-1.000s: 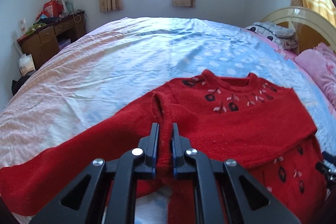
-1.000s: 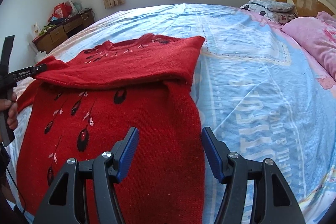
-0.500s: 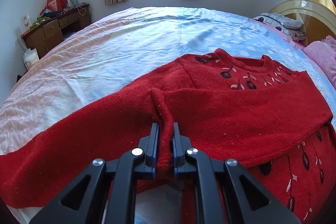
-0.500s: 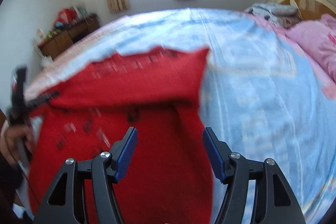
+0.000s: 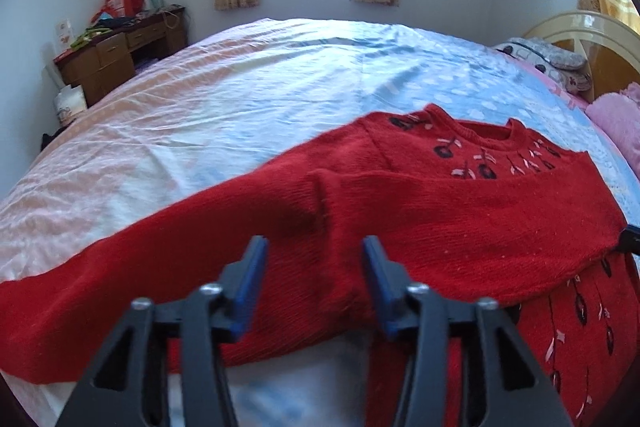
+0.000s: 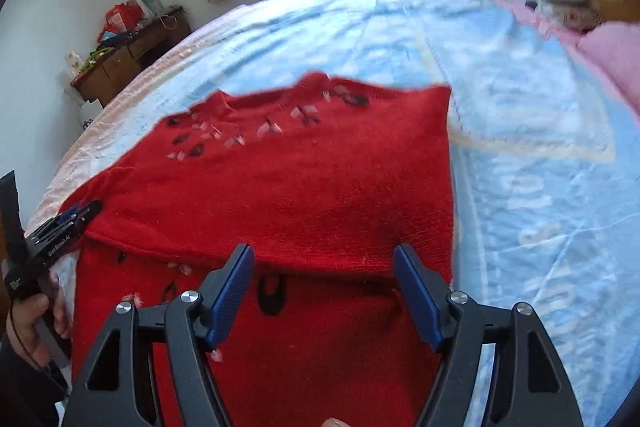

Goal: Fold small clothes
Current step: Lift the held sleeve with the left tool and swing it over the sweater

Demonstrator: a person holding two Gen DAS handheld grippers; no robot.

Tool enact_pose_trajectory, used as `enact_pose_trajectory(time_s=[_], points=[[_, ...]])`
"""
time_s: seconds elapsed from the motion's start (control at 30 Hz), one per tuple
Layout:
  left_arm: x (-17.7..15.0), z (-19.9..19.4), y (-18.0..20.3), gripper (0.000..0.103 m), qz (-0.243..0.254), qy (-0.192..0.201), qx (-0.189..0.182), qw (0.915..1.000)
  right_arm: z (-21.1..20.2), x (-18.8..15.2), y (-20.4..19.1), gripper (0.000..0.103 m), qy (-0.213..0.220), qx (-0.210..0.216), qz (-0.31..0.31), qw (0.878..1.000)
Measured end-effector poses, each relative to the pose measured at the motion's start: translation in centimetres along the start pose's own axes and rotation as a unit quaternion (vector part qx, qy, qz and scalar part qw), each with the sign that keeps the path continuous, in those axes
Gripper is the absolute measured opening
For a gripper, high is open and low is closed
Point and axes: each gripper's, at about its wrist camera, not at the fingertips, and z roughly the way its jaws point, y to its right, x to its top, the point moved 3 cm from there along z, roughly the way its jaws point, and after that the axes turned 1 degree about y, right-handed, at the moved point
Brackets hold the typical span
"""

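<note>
A bed (image 5: 280, 79) with a pale blue and pink sheet fills the view beyond both tools. On it lies a red knit sweater (image 5: 440, 211), one sleeve folded across its chest, directly ahead of and under each gripper. The left gripper (image 5: 314, 279) has just been opening; its jaws stand apart, the sleeve fabric lying loose between them, seemingly untouched. The right gripper (image 6: 324, 291) is spread wide above the sweater's body, grasping nothing.

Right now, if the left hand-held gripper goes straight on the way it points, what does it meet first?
Most likely the folded-over sleeve of the red sweater: the left hand-held gripper has just opened, with the knit lying loose between and ahead of its pads. Depth is unclear.
</note>
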Motion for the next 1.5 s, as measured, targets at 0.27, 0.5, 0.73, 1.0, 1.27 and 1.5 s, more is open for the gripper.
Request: enact_pose_trajectory(time_s=[0.27,0.5,0.73,1.0,1.27,1.5], points=[[-3.2,-5.4,-6.7,0.064,0.000,0.006,0.060,0.9982,2.3,-2.0,-2.0,0.073,-0.030,-0.035,-0.099,0.994],[-6.8,-8.2,-15.1,0.070,-0.080,-0.017,0.121,0.9892,1.3,-4.6,-1.4,0.086,0.031,-0.032,-0.090,0.995],[-9.6,-11.8,-21.1,0.070,-0.186,-0.011,0.129,0.9740,1.1,-4.7,-1.4,0.087,0.041,-0.031,-0.089,0.995],[-10.6,-11.2,-23.9,0.070,-0.277,0.002,0.079,0.9577,0.8,-5.1,-1.7,0.088,0.049,-0.038,-0.093,0.994],[-11.2,-9.9,-25.6,0.066,-0.349,0.016,0.028,0.9365,0.7,-5.2,-1.6,0.088,0.051,-0.040,-0.094,0.993],[-10.4,-8.5,-26.6,0.066,-0.372,0.047,0.025,0.9267,0.6,-5.3,-1.6,0.088,0.053,-0.042,-0.095,0.993]])
